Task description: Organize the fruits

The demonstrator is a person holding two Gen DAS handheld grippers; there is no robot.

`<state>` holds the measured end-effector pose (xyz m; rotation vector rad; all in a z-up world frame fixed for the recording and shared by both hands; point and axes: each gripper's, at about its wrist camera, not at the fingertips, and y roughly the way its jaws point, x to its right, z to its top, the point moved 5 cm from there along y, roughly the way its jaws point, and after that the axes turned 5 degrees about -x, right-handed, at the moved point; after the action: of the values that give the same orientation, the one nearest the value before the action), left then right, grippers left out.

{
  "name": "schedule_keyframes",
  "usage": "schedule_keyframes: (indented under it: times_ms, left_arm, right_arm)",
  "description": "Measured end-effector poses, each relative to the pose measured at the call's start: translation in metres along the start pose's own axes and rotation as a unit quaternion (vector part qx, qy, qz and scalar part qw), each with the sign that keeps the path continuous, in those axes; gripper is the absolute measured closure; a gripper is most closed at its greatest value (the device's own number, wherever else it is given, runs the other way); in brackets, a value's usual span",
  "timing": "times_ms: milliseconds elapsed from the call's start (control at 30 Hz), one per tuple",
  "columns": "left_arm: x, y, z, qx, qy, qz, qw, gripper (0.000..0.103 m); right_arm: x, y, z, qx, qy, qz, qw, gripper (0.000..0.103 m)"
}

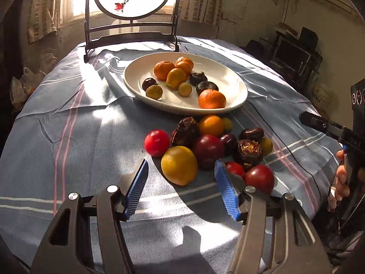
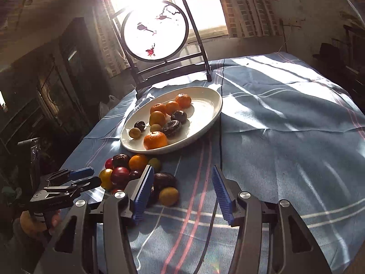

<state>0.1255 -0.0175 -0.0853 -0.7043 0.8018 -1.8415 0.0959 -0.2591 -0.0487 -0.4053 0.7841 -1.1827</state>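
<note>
I take the white plate (image 1: 232,84) as my landmark: it sits in the middle of the tabletop (image 1: 75,123) on a blue striped cloth, already carrying several oranges, small greenish fruits and dark ones, while the pile of loose fruit (image 1: 209,146) lies on the cloth just on my side of its near rim. The move I judge comes next turns on the yellow fruit (image 1: 179,165), the member of that pile farthest from the plate. Seen from the left wrist, it sits directly ahead of the left gripper (image 1: 181,173), just beyond the tips and roughly centred in the gap. It looks nearly round, so I see no long axis to line up with. My left fingers (image 1: 136,182) are partly spread and hold nothing. The right gripper (image 2: 180,182) is likewise partly spread and empty, but from its own view the pile lies off to the left of its gap, with only bare cloth between its fingers (image 2: 220,191). So I judge the left hand the better placed: a short push forward toward the plate should bring the yellow fruit between its fingers.
</note>
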Motion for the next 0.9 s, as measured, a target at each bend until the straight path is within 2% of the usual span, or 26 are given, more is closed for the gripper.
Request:
schedule_keyframes:
  times_ms: [233,300,367,400,433,633,833,900]
  left_arm:
    - [0.001,0.022,0.001,-0.018,0.0,0.02,0.9996,0.047]
    - [0.0,0.032,0.002,-0.041,-0.004,0.006,0.9991,0.048]
    - [-0.001,0.032,0.004,-0.039,-0.008,-0.004,0.9992,0.052]
    - [0.0,0.031,0.003,-0.035,-0.006,-0.008,0.9993,0.065]
    - [0.0,0.03,0.001,-0.031,-0.005,-0.011,0.9995,0.067]
    - [0.003,0.013,-0.002,0.025,-0.003,0.002,0.9997,0.067]
    - [-0.001,0.011,0.0,0.033,-0.017,-0.007,0.9993,0.067]
    - [0.0,0.01,0.0,0.035,-0.016,-0.005,0.9992,0.067]
  right_arm:
    - [-0.002,-0.005,-0.027,-0.016,-0.005,0.0,1.0,0.05]
    - [-0.003,-0.003,-0.032,-0.024,-0.009,-0.003,1.0,0.05]
    - [-0.003,0.001,-0.036,-0.035,-0.014,-0.003,0.999,0.05]
    - [-0.004,0.003,-0.039,-0.041,-0.018,-0.003,0.999,0.05]
    - [-0.005,0.006,-0.04,-0.048,-0.021,-0.003,0.999,0.05]
    - [-0.022,0.025,-0.043,-0.072,-0.061,-0.024,0.995,0.05]
    - [-0.026,0.049,-0.026,-0.092,-0.067,-0.045,0.992,0.055]
    - [-0.029,0.059,-0.023,-0.1,-0.072,-0.047,0.991,0.059]
